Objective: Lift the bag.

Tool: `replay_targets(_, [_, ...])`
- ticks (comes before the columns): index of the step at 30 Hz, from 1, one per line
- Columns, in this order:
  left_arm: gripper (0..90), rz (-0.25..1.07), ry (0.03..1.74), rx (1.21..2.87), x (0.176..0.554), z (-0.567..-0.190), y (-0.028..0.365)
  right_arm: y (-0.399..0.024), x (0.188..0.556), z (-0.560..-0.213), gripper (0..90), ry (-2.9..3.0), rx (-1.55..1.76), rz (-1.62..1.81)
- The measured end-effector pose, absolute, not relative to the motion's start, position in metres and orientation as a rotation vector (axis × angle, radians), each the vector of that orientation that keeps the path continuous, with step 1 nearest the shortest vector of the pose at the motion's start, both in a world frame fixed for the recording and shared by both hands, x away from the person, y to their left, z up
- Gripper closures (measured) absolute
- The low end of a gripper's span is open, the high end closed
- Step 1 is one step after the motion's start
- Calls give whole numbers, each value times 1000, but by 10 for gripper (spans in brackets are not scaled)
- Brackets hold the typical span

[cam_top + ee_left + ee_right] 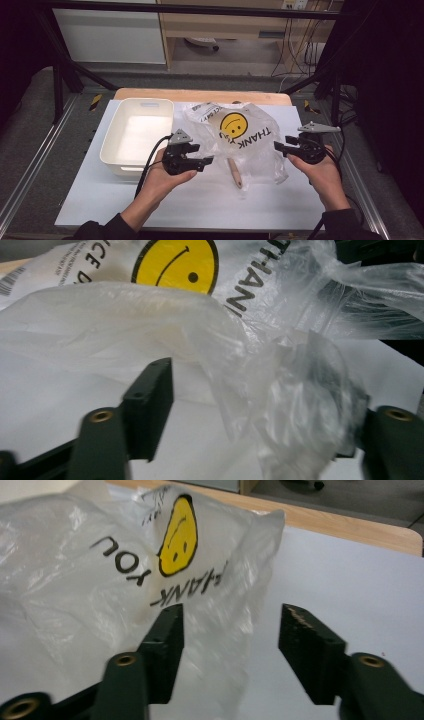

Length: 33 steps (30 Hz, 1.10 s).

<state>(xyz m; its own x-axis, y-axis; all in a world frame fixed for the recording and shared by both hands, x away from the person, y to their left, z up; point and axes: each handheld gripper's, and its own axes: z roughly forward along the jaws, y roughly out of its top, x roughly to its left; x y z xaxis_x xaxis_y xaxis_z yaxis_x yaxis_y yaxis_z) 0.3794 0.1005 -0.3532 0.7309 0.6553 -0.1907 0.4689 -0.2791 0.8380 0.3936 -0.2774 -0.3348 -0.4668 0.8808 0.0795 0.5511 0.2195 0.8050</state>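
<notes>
As I look down the tabletop point(150, 205) from its near edge, I count two tongs, one plastic bag, one wooden handle and one white tub. My left tongs point(206, 161) stand apart, with loose film of the bag draped over one jaw, nothing pinched. My right tongs point(280, 146) are apart too, at the bag's right edge. The handle point(234, 171) lies with its long axis running near to far. The plastic bag point(240, 132) sits mid-tabletop, crumpled, its print reading upside down to me. The white tub point(137, 135) rests toward the far left corner.
</notes>
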Motion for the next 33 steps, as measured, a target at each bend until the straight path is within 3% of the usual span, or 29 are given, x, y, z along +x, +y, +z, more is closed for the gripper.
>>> replay_targets(3, [150,219,891,1909,372,-353,107,-280,388,-337,328,2076,1326,1187])
replay_targets(4, [124,219,898,1913,368,-353,108,-280,387,-337,261,2060,1326,1187])
replay_targets(7, [95,227,885,1899,361,-354,113,-278,382,-339,172,2027,1325,1179])
replay_targets(13, [80,193,858,1867,350,-359,122,-274,374,-346,138,1990,1298,1210])
replay_targets(23, [94,258,834,1825,330,-348,141,-272,367,-359,70,1973,1321,1215])
replay_targets(25, [62,241,827,1804,328,-347,146,-273,366,-363,71,1972,1331,1216])
replay_targets(33, [68,338,890,1781,338,-349,176,-275,363,-377,61,1969,1356,1214])
